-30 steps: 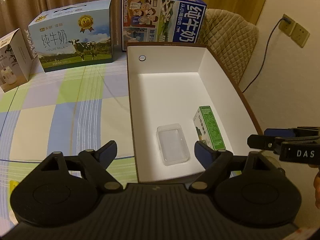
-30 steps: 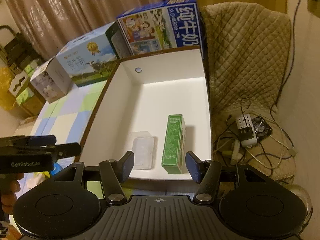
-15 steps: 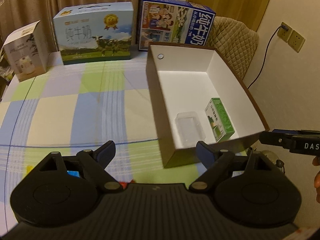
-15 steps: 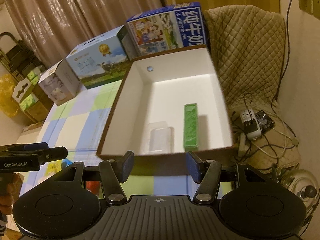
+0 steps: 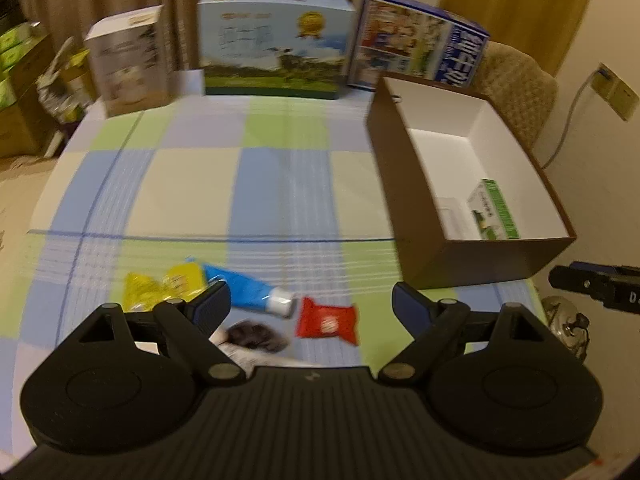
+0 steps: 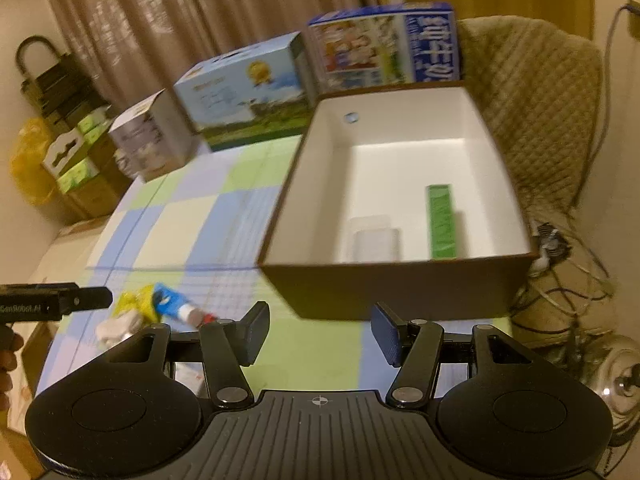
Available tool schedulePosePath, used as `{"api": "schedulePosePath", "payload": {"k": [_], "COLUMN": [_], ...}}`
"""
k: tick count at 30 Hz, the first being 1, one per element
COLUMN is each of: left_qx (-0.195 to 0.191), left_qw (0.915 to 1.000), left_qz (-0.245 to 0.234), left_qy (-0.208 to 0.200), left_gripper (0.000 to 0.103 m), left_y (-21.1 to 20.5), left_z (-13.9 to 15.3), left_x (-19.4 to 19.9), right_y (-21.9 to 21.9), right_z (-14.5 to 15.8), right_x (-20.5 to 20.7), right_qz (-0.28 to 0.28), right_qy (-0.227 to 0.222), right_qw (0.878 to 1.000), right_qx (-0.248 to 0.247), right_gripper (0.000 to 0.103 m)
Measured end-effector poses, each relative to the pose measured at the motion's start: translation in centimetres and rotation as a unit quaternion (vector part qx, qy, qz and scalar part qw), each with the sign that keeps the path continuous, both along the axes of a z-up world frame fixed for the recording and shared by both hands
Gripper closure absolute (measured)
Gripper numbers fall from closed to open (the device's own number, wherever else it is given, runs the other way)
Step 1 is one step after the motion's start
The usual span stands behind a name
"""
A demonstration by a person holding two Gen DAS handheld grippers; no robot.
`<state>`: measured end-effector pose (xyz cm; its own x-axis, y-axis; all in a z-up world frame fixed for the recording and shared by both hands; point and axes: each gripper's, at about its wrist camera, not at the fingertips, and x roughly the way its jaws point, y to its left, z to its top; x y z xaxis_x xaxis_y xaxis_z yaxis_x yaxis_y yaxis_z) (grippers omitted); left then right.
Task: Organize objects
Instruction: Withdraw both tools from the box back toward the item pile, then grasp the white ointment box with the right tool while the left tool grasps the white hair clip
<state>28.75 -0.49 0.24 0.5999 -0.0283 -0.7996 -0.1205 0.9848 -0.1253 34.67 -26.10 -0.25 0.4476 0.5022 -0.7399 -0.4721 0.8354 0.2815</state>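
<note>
A brown box (image 5: 424, 216) with a white inside stands at the table's right. It holds a green carton (image 5: 496, 210) and a clear plastic case (image 5: 454, 216); both show in the right wrist view, the carton (image 6: 442, 220) and the case (image 6: 374, 238). Near the front lie a yellow packet (image 5: 160, 286), a blue tube (image 5: 244, 292), a red packet (image 5: 326, 322) and a dark furry thing (image 5: 254, 338). My left gripper (image 5: 310, 306) is open and empty above the red packet. My right gripper (image 6: 318, 330) is open and empty before the box's near wall.
Two milk cartons (image 5: 276, 44) (image 5: 416, 44) and a white box (image 5: 128, 60) stand along the table's far edge (image 5: 180, 80). A quilted chair (image 6: 536, 92) and cables (image 6: 568, 264) are right of the table. The checked tablecloth (image 5: 240, 184) spreads left of the brown box.
Both grippers have pulled back and up from over the box toward the table's front. The loose items at the front have come into view. Both stay open.
</note>
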Motion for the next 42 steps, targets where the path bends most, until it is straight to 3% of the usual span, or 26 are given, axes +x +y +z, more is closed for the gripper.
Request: {"api": "schedulePosePath", "payload": {"k": [16,29,42], "left_qx": [0.020,0.017,0.016], "left_qw": [0.9931,0.9832,0.9821], "left_qz": [0.105,0.163,0.163], "left_qy": [0.048,0.081,0.094], "left_gripper": [0.018,0.018,0.018], "left_y": [8.0,12.4,15.1], "left_z": [-3.4,-6.6,-8.3], "left_x": [-6.3,-8.6,-8.8], "right_y": [8.1,13.4,18.3], "right_z": [-4.7,-9.5,-13.1], "right_x": [-3.8,-5.7,-6.4], "right_qz": [0.151,0.270,0.356], "right_qy": [-0.004,-0.010,-0.060], "right_qw": [0.989,0.962,0.929], "right_qx": [-0.002,-0.034,-0.082], "right_gripper": [0.049,0.049,0.049]}}
